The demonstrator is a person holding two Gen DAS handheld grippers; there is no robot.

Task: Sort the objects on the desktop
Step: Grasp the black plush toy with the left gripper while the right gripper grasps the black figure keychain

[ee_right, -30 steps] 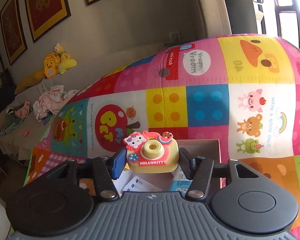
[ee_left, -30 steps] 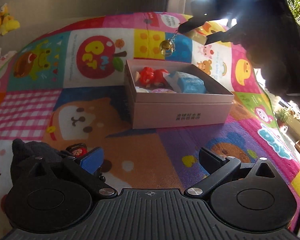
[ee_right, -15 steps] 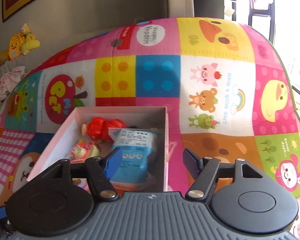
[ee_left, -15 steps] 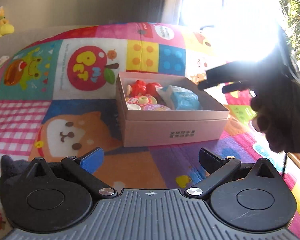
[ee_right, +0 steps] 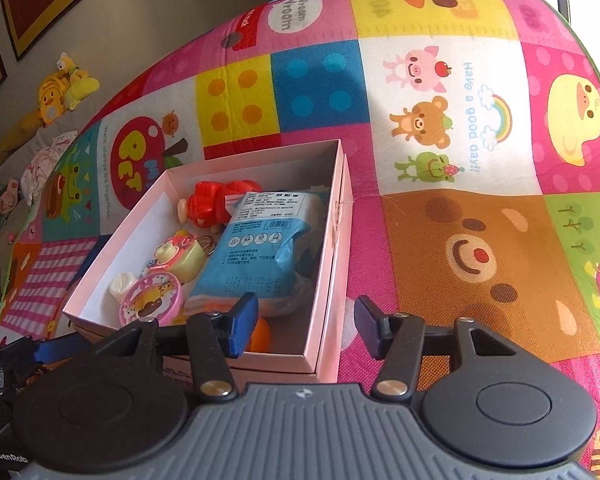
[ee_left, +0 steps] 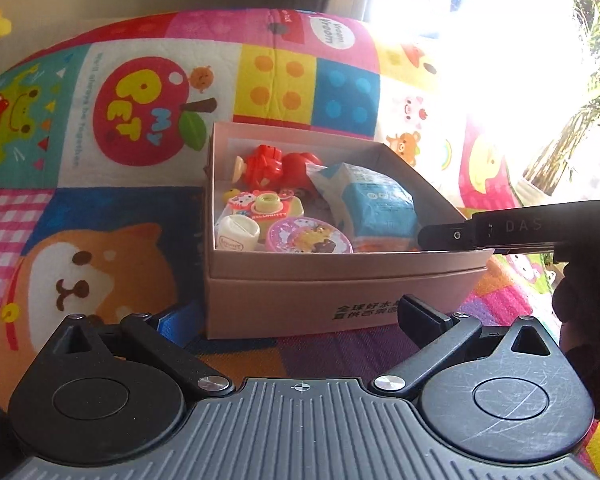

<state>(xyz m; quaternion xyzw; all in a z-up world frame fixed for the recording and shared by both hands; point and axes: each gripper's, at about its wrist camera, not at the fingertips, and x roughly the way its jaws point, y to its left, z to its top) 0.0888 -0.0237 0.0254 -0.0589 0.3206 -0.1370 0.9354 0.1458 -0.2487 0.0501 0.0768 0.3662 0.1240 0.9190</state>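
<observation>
Toys fill the pink cardboard box (ee_left: 332, 292) on the patchwork play mat (ee_right: 480, 216): a red figure (ee_left: 276, 166) at the far end, a yellow toy camera (ee_left: 266, 208) nearer, a white pot (ee_left: 236, 234) and a round pink tin (ee_left: 308, 238) at the near left, and a blue packet (ee_right: 256, 252) along the right side (its printed back shows in the right wrist view). The right gripper (ee_right: 304, 330) straddles the box's near right corner, one pad inside, one outside; its jaws are closing on nothing. The left gripper (ee_left: 300, 320) hangs just before the box's near wall, fingers spread wide and empty.
</observation>
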